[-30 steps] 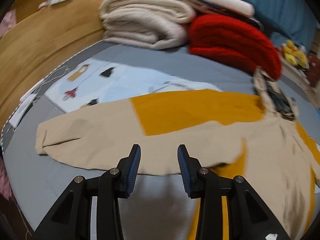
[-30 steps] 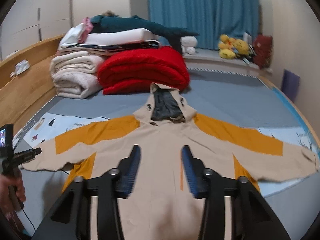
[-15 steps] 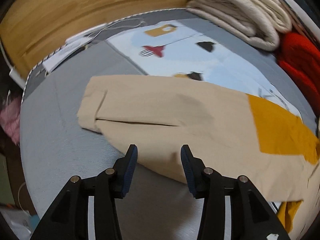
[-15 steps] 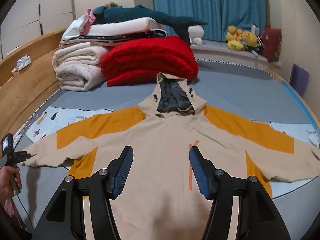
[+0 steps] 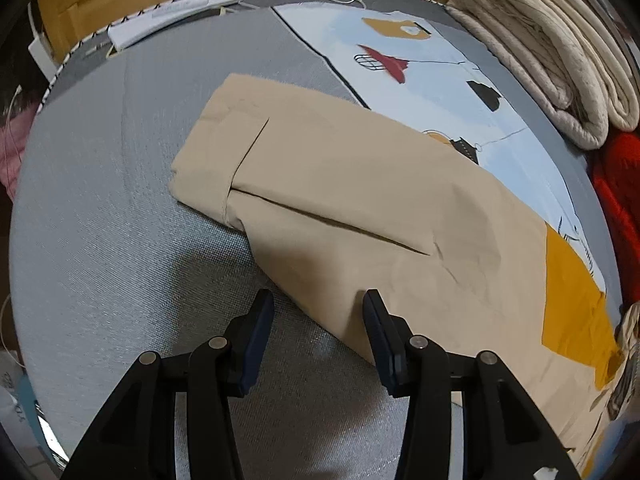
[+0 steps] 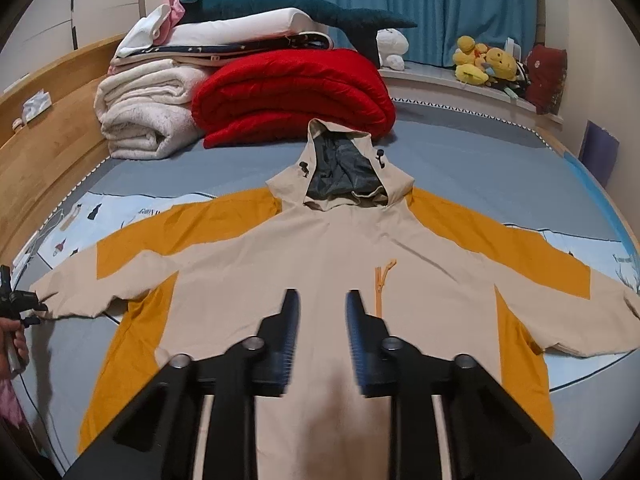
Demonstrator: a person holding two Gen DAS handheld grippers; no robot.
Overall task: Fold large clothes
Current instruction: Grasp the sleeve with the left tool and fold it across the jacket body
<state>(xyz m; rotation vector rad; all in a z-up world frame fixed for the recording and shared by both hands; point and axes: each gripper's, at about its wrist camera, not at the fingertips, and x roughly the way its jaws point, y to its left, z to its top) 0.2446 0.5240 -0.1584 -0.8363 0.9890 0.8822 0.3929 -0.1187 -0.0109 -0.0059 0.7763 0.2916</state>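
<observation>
A beige and mustard hooded jacket [image 6: 328, 248] lies flat, front up, on the grey bed, sleeves spread to both sides. Its left sleeve [image 5: 320, 184] fills the left wrist view, cuff toward the upper left. My left gripper [image 5: 318, 312] is open, its jaws standing on either side of the sleeve's lower edge, close above it. It also shows at the far left of the right wrist view [image 6: 16, 304], by the cuff. My right gripper [image 6: 322, 312] is open and empty, hovering over the jacket's lower chest, beside the orange pocket zipper [image 6: 382, 280].
A red quilt [image 6: 292, 96], cream blankets [image 6: 148, 120] and stacked bedding sit at the head of the bed. A wooden bed frame [image 6: 44, 152] runs along the left. A printed light-blue sheet [image 5: 420, 64] lies under the sleeve. White chargers and cables [image 5: 192, 12] lie by the bed edge.
My left gripper has swung left along the sleeve toward the cuff and come closer to its lower edge. My right gripper has narrowed its opening and shifted slightly over the chest.
</observation>
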